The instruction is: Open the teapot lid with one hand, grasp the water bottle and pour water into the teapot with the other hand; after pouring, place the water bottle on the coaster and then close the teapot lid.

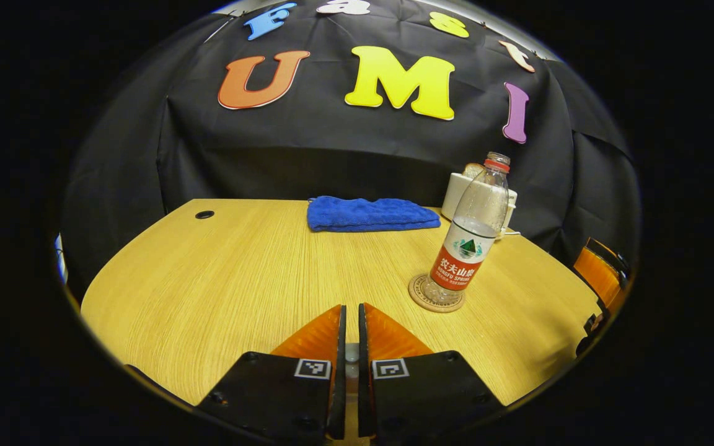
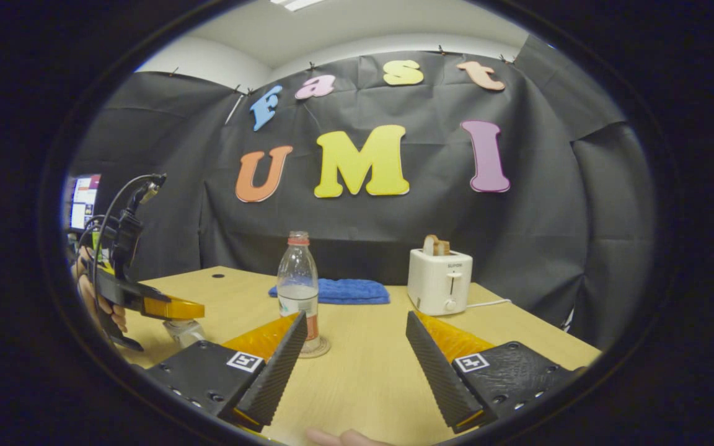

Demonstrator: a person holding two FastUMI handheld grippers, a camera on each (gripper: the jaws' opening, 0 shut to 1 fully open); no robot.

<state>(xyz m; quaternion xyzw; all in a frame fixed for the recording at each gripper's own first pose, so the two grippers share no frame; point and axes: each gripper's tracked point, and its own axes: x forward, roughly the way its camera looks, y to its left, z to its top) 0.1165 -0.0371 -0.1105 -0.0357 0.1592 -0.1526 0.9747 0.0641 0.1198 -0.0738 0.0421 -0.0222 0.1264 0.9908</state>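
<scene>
Water bottle (image 2: 298, 282) upright on coaster (image 1: 436, 295) ahead of right gripper (image 2: 354, 344), its jaws wide apart, left gripper (image 1: 351, 322) nearly closed on something small and pale.

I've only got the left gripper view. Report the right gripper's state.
Observer: The right gripper is open, with nothing between its fingers.
Operator: My fingers are pinching a small knob. Tell me what's under it.
Observer: In the right gripper view, the left gripper sits right over a clear glass vessel, apparently the teapot.
</scene>
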